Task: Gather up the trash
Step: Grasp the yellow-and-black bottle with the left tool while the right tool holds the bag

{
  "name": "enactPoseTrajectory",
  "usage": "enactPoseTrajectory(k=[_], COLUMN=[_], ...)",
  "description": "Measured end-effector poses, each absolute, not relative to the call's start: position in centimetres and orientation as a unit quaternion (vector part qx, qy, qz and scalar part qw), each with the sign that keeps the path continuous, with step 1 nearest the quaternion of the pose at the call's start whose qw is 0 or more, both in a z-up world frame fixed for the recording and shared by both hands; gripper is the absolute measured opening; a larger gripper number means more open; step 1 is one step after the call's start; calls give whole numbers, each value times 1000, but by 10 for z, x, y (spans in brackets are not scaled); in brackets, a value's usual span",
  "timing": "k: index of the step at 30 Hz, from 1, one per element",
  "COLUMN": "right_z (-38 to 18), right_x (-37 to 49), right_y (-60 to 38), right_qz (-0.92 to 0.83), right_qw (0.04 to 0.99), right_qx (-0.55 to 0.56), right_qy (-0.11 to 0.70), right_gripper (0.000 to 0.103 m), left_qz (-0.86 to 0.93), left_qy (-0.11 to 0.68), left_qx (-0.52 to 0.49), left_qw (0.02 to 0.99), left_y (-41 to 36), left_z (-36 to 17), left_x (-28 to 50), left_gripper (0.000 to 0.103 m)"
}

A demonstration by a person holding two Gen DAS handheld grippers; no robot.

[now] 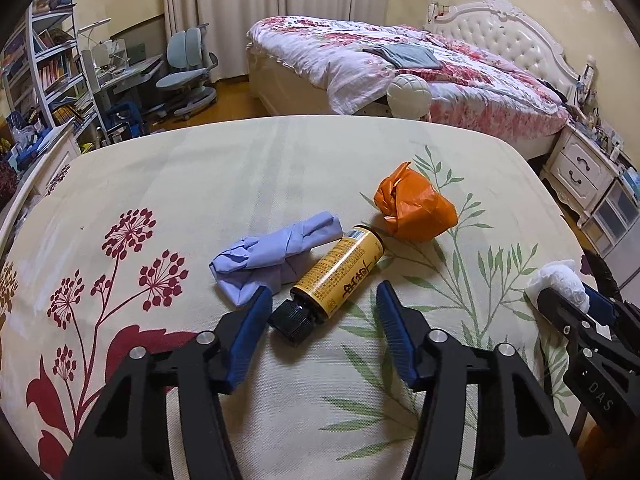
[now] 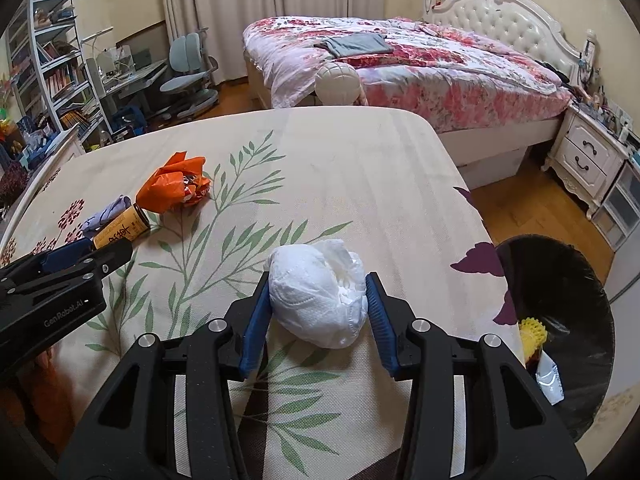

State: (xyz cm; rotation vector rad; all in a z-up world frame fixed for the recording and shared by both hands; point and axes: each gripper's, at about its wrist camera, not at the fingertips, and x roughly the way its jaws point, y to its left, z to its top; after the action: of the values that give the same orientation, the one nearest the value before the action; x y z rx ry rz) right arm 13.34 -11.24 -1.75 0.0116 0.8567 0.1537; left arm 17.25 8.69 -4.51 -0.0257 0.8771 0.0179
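- Your right tool (image 2: 317, 307) pinches a crumpled white paper wad (image 2: 318, 290); both blue pads press its sides, and the wad sits just above the flowered cloth of the worktop (image 2: 360, 168).
- Seen from the left wrist, that same right tool (image 1: 568, 300) shows at the right edge of the worktop with the white wad (image 1: 560, 280) in its tips.
- Your left tool (image 1: 324, 308) stands spread, its blue pads on either side of the black cap of a yellow bottle (image 1: 340, 272) without touching it.
- The yellow bottle lies on its side on the worktop (image 1: 240, 160), cap towards you, base pointing away to the right.
- A lilac paper bundle (image 1: 276, 252) lies just left of the bottle, touching it; the left pad of your left tool is right at its near corner.
- An orange plastic bag (image 1: 414, 208), balled up, lies just beyond the bottle's base.
- From the right wrist, the orange bag (image 2: 172, 188), the bottle (image 2: 120, 228) and the lilac bundle (image 2: 106, 214) sit together at the left of the worktop, well apart from the white wad, with your left tool (image 2: 86, 254) just in front of them.
- A black-lined bin (image 2: 560, 320) stands beside the worktop's right edge, with a yellow object and a white packet inside.
- A bed (image 2: 420, 60) with a floral cover stands beyond the worktop.
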Motion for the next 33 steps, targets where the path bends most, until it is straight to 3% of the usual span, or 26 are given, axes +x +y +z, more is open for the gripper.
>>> enactPoseTrajectory(k=[5,22,33], right_z=[-19,-20,-23], right_x=[134,133,134], right_y=[-115,-113,-112], right_qz=[77,76,72], right_qw=[906,905,903], right_qx=[10,5,-4], right_qy=[417,420,424], right_gripper=[45,45,45], left_qz=[8,6,6], left_qy=[423,425,428], left_qx=[7,16,15], left_qw=[906,905,904], left_y=[81,76,74], left_z=[-46,-46,-47], left_x=[168,153,163], left_gripper=[28,29,42])
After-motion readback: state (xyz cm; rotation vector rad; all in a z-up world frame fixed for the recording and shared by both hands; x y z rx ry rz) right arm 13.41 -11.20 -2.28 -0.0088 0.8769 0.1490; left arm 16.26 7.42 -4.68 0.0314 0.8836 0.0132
